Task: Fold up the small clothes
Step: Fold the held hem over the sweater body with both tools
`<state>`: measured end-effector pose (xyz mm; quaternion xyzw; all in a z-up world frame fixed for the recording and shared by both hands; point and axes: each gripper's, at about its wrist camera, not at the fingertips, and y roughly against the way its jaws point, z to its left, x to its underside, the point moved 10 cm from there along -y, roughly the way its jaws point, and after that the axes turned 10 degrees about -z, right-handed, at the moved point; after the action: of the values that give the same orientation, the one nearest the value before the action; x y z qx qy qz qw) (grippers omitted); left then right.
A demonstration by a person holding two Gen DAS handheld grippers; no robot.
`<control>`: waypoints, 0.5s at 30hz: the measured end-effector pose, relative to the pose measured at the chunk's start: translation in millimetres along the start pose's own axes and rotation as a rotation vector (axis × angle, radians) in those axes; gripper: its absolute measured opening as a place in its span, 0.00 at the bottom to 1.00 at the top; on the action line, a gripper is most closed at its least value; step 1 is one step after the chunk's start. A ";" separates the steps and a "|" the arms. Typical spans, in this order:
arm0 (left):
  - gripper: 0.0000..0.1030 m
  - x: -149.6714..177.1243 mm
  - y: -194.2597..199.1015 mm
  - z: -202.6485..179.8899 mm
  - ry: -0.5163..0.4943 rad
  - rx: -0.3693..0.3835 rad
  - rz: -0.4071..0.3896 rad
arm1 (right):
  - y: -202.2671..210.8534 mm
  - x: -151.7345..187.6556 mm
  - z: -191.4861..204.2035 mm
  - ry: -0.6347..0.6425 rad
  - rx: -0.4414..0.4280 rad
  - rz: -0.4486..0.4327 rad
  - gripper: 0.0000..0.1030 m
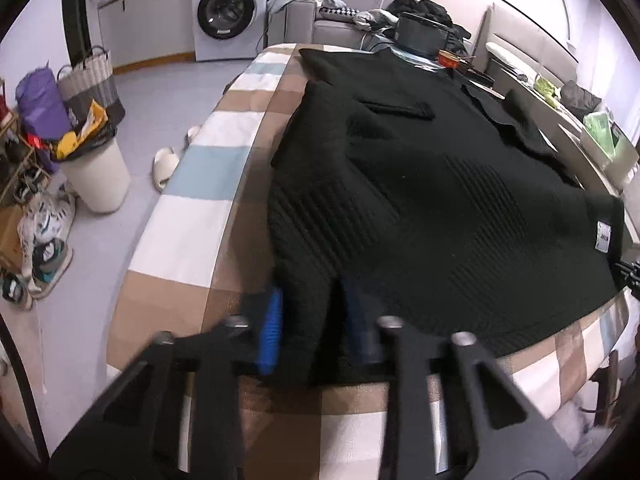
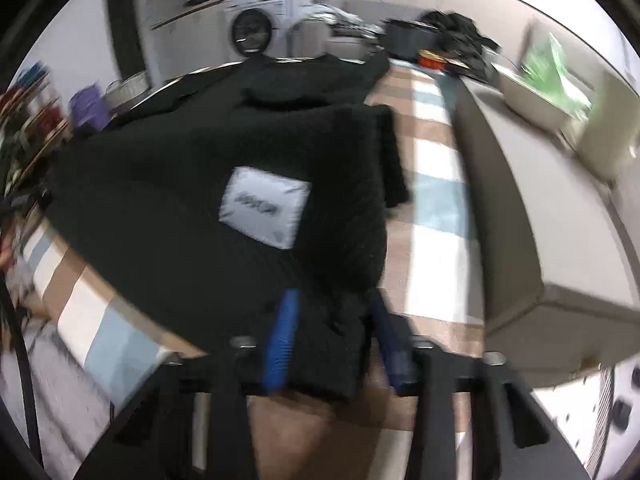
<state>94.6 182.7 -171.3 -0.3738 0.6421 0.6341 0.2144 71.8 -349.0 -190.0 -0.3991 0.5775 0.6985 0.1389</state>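
At bottom centre of each view, the left gripper (image 1: 310,334) and right gripper (image 2: 334,344) each pinch the near hem of the black sweater (image 1: 420,184), which spreads up-frame across the checked bed (image 1: 192,236).

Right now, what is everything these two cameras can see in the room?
Black ribbed knit sweater: one, black, spread over the checked cloth, hem nearest the cameras.
White sewn label: one, white, on the sweater near its hem.
Brown, white and blue checked cloth: one, covering the surface under the sweater.
White front-loading washing machine: one, white, by the far wall.
White round bin: one, white, on the floor to the left, overfilled.
Woven grey and white basket: one, behind the bin.
Pale slippers: a pair, on the floor beside the cloth.
Left tongs: one, blue pads, closed on the sweater's hem.
Right tongs: one, blue pads, closed on the hem too.
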 end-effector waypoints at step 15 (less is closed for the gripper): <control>0.04 -77.4 82.9 -9.9 0.106 0.199 -0.261 | 63.2 -64.3 1.0 -0.227 -0.179 -0.229 0.09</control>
<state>82.9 182.2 -58.1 -0.4637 0.6581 0.5137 0.2967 71.3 -349.5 -99.8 -0.3916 0.4443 0.7673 0.2459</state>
